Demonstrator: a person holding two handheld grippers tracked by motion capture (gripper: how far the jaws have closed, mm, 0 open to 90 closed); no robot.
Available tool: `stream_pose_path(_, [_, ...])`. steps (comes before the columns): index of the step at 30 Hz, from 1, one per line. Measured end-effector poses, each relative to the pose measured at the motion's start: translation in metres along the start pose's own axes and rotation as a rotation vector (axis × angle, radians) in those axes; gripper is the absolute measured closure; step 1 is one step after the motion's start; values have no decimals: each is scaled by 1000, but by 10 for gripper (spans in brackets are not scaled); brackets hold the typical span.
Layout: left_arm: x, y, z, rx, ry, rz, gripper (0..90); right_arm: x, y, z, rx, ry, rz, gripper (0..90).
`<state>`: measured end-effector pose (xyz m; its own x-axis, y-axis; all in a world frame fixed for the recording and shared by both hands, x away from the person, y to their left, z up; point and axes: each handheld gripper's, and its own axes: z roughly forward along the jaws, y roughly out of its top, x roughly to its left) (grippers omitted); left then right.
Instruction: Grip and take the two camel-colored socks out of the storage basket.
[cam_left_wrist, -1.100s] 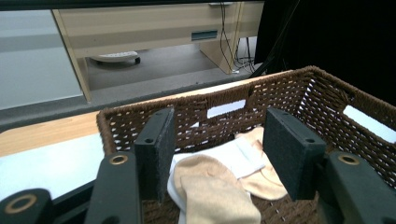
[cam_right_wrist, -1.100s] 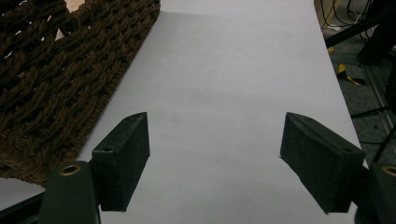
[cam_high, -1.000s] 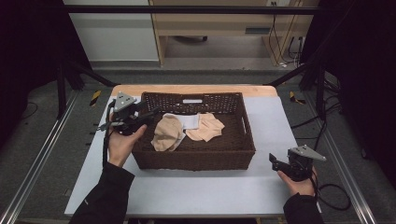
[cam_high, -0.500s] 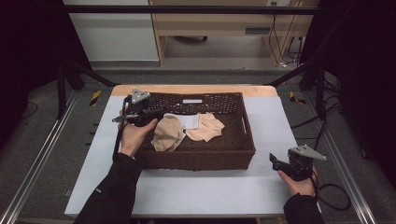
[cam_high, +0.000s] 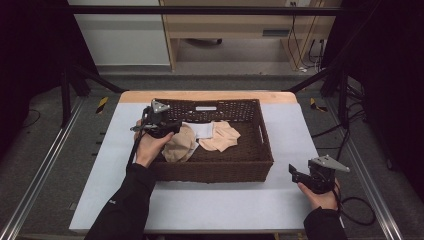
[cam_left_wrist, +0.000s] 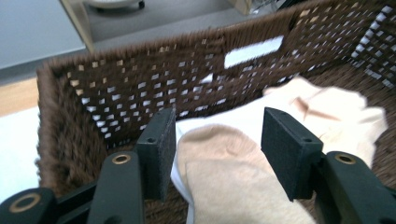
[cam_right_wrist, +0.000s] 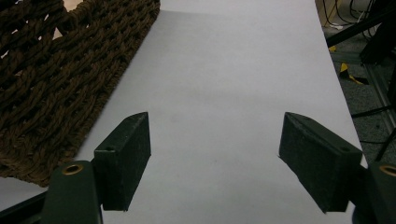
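A brown wicker basket stands in the middle of the white table. Inside it lie a tan sock, a white cloth and a paler peach sock. My left gripper hangs over the basket's left end, open. In the left gripper view the tan sock lies below and between the spread jaws of my left gripper, and the pads are clear of it. My right gripper rests near the table's front right corner. Its jaws have just been closing, and my right gripper holds nothing between them.
The basket's far wall carries a white label. The basket's corner lies left of the right gripper, with bare white table ahead. Metal rails flank the table, and cables trail at the right.
My left gripper moved right and down, from the basket's left rim to over the tan sock inside. The right hand kept its place.
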<state>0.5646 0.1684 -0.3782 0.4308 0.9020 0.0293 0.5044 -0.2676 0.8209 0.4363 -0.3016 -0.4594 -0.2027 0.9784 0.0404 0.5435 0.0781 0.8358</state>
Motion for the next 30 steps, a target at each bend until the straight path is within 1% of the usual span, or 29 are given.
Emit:
stream_pose_path(3, [0, -6, 4, 26, 10, -4, 452, 0, 0, 0, 3, -1, 2, 252])
stream_pose_path(6, [1, -12, 7, 66, 24, 14, 445, -1, -1, 0, 5, 1, 5, 252])
stream_pose_path(7, [2, -14, 8, 73, 24, 16, 435, -1, -1, 0, 4, 0, 5, 253])
stream_pose_path(8, [3, -17, 10, 74, 11, -1, 412, -1, -1, 0, 2, 2, 7, 252])
stream_pose_path(9, [3, -17, 10, 74, 11, -1, 410, -1, -1, 0, 2, 2, 7, 252])
stream_pose_path(10, [4, -20, 11, 89, 13, 4, 408, -1, -1, 0, 5, 3, 10, 252])
stream_pose_path(11, [4, -20, 11, 89, 13, 4, 407, -1, -1, 0, 5, 3, 10, 252])
stream_pose_path(13, [1, -21, 13, 103, 18, 24, 400, -1, -1, 0, 8, 6, 10, 251])
stream_pose_path(15, [0, -22, 14, 111, 15, 27, 395, -1, -1, 0, 8, 5, 9, 251])
stream_pose_path(16, [-1, -23, 16, 127, 20, 42, 379, -1, -1, 0, 7, 7, 9, 251])
stream_pose_path(18, [-2, -23, 17, 132, 20, 44, 373, -2, -1, 0, 7, 5, 9, 253])
stream_pose_path(21, [-1, -25, 19, 147, 11, 35, 374, -2, -1, 0, 11, 3, 7, 253])
stream_pose_path(24, [-2, -26, 20, 164, 7, 30, 413, -2, -1, 0, 8, 3, 10, 252])
stream_pose_path(25, [-2, -26, 20, 172, 5, 30, 456, -2, -1, 0, 8, 3, 9, 253])
stream_pose_path(26, [-5, -26, 21, 189, 10, 42, 532, -1, -1, 0, 12, -1, 4, 253])
stream_pose_path(28, [-6, -27, 22, 198, 18, 50, 620, -1, -1, -1, 11, -2, 3, 257])
stream_pose_path(29, [-6, -27, 22, 201, 19, 55, 620, -1, -1, -1, 11, -2, 3, 257])
stream_pose_path(30, [-6, -27, 22, 204, 18, 55, 658, -1, -1, -1, 10, -4, 4, 259])
